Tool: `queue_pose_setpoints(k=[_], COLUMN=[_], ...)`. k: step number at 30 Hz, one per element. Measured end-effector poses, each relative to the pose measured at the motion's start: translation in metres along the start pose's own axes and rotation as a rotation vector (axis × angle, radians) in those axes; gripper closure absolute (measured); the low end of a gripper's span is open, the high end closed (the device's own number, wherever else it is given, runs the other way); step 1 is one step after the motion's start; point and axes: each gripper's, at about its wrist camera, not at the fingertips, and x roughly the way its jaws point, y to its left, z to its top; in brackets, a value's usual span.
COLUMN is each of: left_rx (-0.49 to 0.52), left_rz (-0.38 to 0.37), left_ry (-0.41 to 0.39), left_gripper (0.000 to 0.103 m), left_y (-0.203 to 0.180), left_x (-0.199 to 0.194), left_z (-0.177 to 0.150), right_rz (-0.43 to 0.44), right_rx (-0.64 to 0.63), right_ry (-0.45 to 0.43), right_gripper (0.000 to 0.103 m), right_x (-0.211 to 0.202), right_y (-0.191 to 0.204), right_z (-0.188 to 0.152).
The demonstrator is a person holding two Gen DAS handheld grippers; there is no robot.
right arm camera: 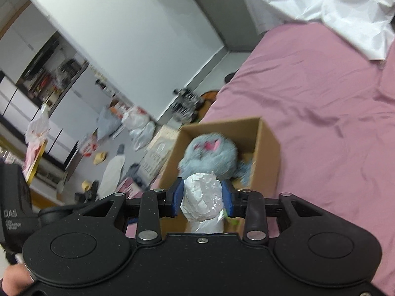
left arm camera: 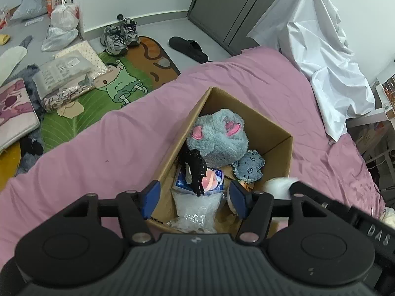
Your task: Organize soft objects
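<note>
A cardboard box (left arm camera: 269, 125) stands on the pink bed. In it lie a grey plush toy with pink ears (left arm camera: 217, 135), a small denim toy (left arm camera: 249, 167), a black lace item (left arm camera: 195, 170), a blue and pink packet (left arm camera: 212, 180) and a clear plastic bag (left arm camera: 197, 209). My left gripper (left arm camera: 193, 197) is open and empty over the box's near end. My right gripper (right arm camera: 202, 197) is shut on a white soft object in clear plastic (right arm camera: 202, 197), held above the box (right arm camera: 266, 135) near the plush (right arm camera: 209, 157). The white object also shows blurred in the left wrist view (left arm camera: 276, 187).
The pink bed sheet (left arm camera: 98, 148) spreads around the box. A white cloth (left arm camera: 325, 56) drapes at the far right. On the floor to the left lie a cartoon mat (left arm camera: 123, 83), sneakers (left arm camera: 121, 37), a black slipper (left arm camera: 188, 46), plastic bags (left arm camera: 61, 27) and packages (left arm camera: 61, 74).
</note>
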Motion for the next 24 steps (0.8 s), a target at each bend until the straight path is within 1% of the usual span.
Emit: queue_pose_setpoints(k=[1, 3, 5, 7, 9, 10, 12, 18, 20, 21, 22, 24], left_rx=[0.006, 0.020, 0.034, 0.052, 0.077, 0.086, 0.097, 0.134, 0.149, 0.153, 0.153, 0.152], left_rz=[0.003, 0.017, 0.038, 0.057, 0.070, 0.073, 0.083, 0.098, 0.115, 0.126, 0.132, 0.131], left_ry=[-0.005, -0.016, -0.020, -0.011, -0.011, -0.022, -0.040, -0.061, -0.066, -0.070, -0.074, -0.081], left_gripper=[0.036, 0.029, 0.026, 0.025, 0.025, 0.023, 0.019, 0.017, 0.014, 0.011, 0.010, 0.010], left_y=[0.000, -0.003, -0.006, -0.011, -0.017, -0.020, -0.025, -0.044, -0.051, -0.054, -0.057, -0.062], left_x=[-0.001, -0.002, -0.003, -0.003, -0.006, -0.009, -0.013, -0.025, -0.029, -0.031, -0.033, -0.037], left_z=[0.000, -0.002, -0.004, -0.005, -0.006, -0.007, -0.007, -0.015, -0.019, -0.020, -0.022, -0.025], right_rz=[0.003, -0.024, -0.044, -0.053, -0.074, -0.080, -0.089, -0.102, -0.095, -0.089, -0.087, -0.087], right_rx=[-0.011, -0.036, -0.037, -0.015, -0.011, -0.018, -0.029, -0.039, -0.046, -0.053, -0.061, -0.078], right_ry=[0.008, 0.007, 0.004, -0.016, -0.043, -0.058, -0.076, -0.092, -0.103, -0.113, -0.122, -0.138], right_gripper=[0.053, 0.044, 0.042, 0.035, 0.024, 0.019, 0.014, 0.013, 0.011, 0.009, 0.005, 0.002], right_x=[0.001, 0.001, 0.000, -0.007, -0.016, -0.022, -0.030, -0.039, -0.044, -0.048, -0.052, -0.060], right_y=[0.002, 0.005, 0.004, 0.001, -0.001, -0.002, -0.004, -0.008, -0.007, -0.007, -0.006, -0.006], right_z=[-0.002, -0.005, -0.005, -0.003, 0.000, 0.000, 0.000, 0.001, 0.001, 0.000, 0.000, -0.001])
